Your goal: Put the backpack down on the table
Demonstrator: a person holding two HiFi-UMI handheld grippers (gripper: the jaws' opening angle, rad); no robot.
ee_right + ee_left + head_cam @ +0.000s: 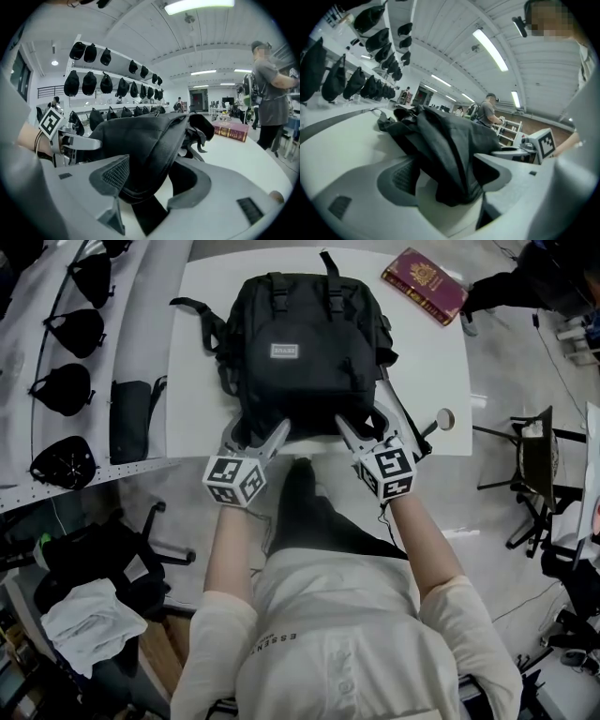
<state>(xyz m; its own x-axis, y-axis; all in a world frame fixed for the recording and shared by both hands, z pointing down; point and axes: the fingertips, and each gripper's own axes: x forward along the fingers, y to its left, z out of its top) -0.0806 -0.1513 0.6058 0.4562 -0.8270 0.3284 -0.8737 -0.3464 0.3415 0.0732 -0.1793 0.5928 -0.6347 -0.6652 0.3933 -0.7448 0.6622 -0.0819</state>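
A black backpack (300,352) lies flat on the white table (202,296), its bottom edge toward me. My left gripper (255,432) sits at the near left corner of the pack, and my right gripper (367,427) at the near right corner. In the left gripper view the jaws of the left gripper (450,173) stand wide apart, with a fold of the backpack (450,145) lying loose between them. The right gripper (157,176) is likewise open around the backpack's (140,136) edge, and its pads do not press on it.
A dark red book (425,284) lies at the table's far right corner. A small round object (446,418) sits at the table's right front edge. Shelves with black caps (70,334) run along the left. A black chair (534,456) stands right, and a person (269,79) beyond the table.
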